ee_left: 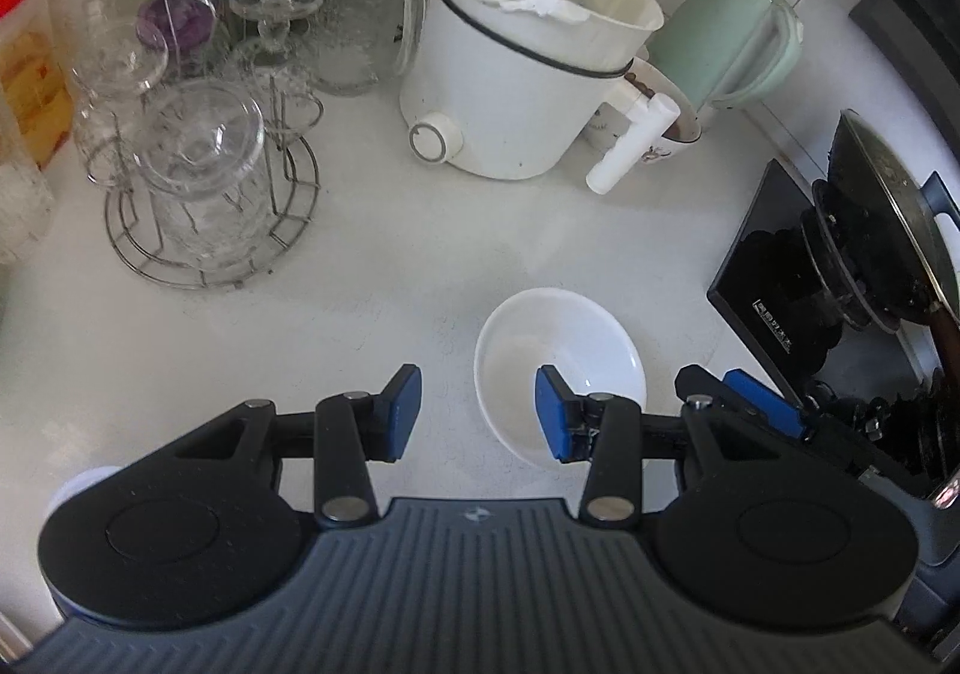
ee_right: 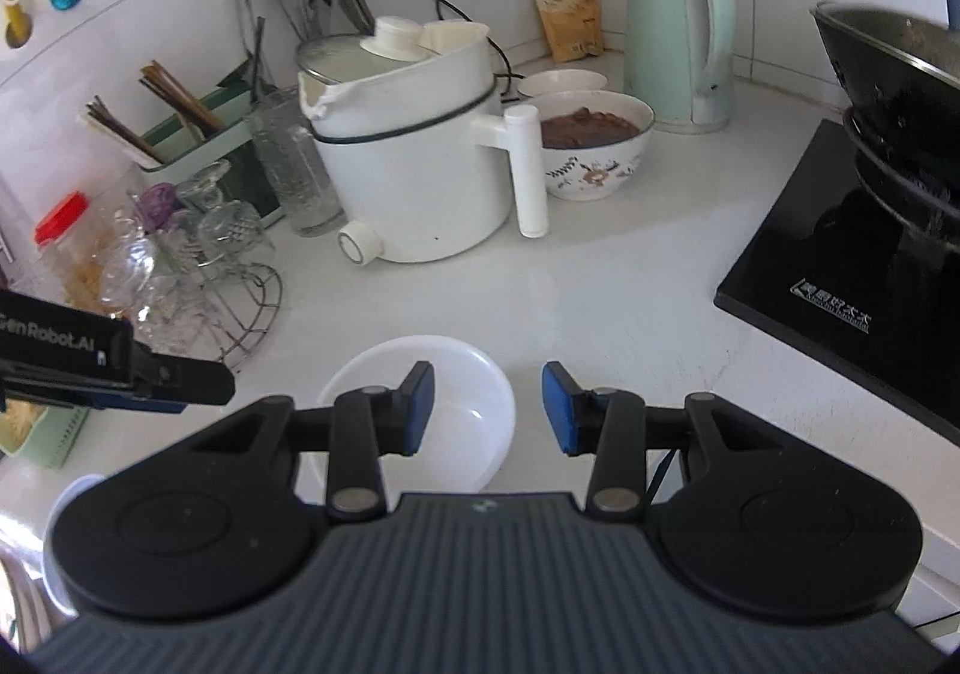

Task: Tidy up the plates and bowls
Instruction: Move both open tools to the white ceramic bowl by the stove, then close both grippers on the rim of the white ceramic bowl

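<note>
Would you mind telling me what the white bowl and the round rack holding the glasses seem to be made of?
The white bowl looks like glazed ceramic or perhaps melamine: plain, smooth, with a soft glint inside. The round rack looks like bare metal wire, thin silvery rods bent into rings and loops. The glasses on it are clear, patterned glass.

An empty bowl (ee_right: 420, 404) sits on the counter (ee_right: 600, 302), before the cooker pot (ee_right: 414, 158); the glass rack (ee_right: 240, 278) stands left, the cooktop (ee_right: 840, 266) right.
</note>
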{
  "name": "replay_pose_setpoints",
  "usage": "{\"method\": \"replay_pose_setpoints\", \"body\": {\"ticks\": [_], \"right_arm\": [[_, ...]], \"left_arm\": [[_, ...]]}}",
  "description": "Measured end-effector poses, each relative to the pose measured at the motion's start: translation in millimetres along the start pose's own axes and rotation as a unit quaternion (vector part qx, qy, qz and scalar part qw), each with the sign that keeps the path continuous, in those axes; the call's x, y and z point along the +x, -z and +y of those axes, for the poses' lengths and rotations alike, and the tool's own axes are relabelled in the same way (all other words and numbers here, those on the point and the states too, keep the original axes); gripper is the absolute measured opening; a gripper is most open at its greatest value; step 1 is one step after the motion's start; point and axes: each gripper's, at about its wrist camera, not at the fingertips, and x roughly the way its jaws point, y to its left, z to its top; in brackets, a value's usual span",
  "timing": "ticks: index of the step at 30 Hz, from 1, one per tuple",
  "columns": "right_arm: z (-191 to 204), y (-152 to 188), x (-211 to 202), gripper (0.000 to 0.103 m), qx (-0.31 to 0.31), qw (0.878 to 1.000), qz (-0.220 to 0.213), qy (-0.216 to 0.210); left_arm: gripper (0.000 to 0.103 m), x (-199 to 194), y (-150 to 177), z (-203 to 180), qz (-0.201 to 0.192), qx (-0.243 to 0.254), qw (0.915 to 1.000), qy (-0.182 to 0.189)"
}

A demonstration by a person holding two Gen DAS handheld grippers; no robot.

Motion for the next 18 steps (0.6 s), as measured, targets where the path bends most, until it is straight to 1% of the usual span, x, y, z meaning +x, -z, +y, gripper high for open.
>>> {"method": "replay_pose_setpoints", "body": {"ticks": [8, 10, 12, 15, 18], "right_arm": [[-21.8, -0.7, 19.2, 0.043, 0.043, 0.999, 0.017, -0.011], [-32.4, -2.4, 24.9, 0.05, 0.07, 0.997, 0.027, -0.015], [-42.2, -2.9, 30.1, 0.056, 0.103, 0.994, 0.035, -0.02], [-45.1, -1.0, 37.8, 0.056, 0.114, 0.992, 0.046, -0.03], [-40.7, 0.8, 46.2, 0.056, 0.117, 0.99, 0.063, -0.052]], "left_arm": [[0.048, 27.6, -4.4, -2.7, 0.021, -0.002, 0.9997, 0.007], [0.048, 34.1, -4.7, -2.2, 0.028, -0.005, 0.9995, 0.011], [0.055, 41.0, -5.2, -0.4, 0.037, -0.012, 0.9991, 0.014], [0.056, 49.1, -5.5, 0.0, 0.043, -0.012, 0.9989, 0.011], [0.056, 57.9, -6.2, 0.2, 0.048, -0.014, 0.9987, 0.014]]}}
